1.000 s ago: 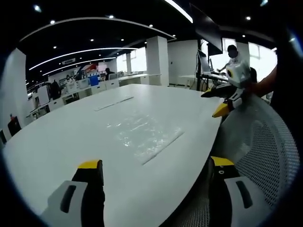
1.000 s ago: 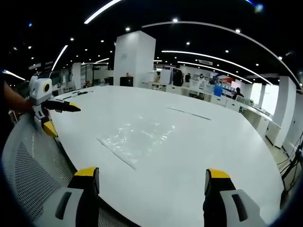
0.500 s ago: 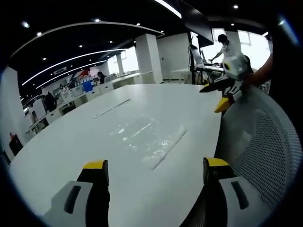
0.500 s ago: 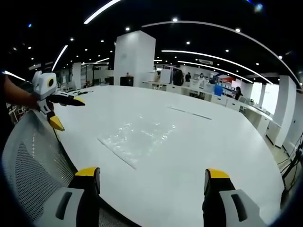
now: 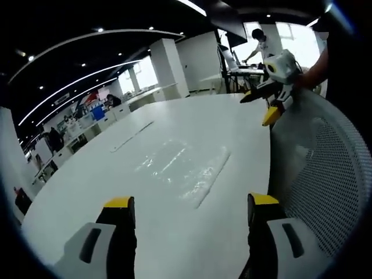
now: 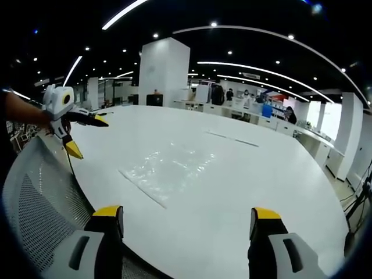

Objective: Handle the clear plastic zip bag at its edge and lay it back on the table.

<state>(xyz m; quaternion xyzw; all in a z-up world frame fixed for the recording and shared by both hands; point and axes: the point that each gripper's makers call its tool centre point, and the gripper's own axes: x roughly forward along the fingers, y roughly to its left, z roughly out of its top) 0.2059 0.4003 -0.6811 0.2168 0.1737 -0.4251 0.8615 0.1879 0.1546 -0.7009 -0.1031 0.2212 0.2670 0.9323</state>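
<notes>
The clear plastic zip bag (image 5: 183,168) lies flat on the white table (image 5: 87,192), its zip edge towards the near rim. My left gripper (image 5: 192,201) is open and empty, short of the bag and above the table edge. In the right gripper view the same bag (image 6: 168,170) lies on the table (image 6: 261,174), ahead of my right gripper (image 6: 186,212), which is open with nothing between its yellow-tipped jaws. The left gripper (image 6: 87,136) shows at the far left of that view, held in a hand with its jaws apart. The right gripper (image 5: 258,107) appears top right in the left gripper view, also open.
A white mesh chair back (image 5: 325,174) stands against the table edge between the two grippers, and it also sits low at the left as the chair back (image 6: 35,197). A thin flat strip (image 6: 232,139) lies farther out on the table. Desks, pillars and people stand in the background.
The left gripper has lifted and drifted along the table edge towards the bag, seen from the right gripper view. The bag lies still and the right gripper has barely moved.
</notes>
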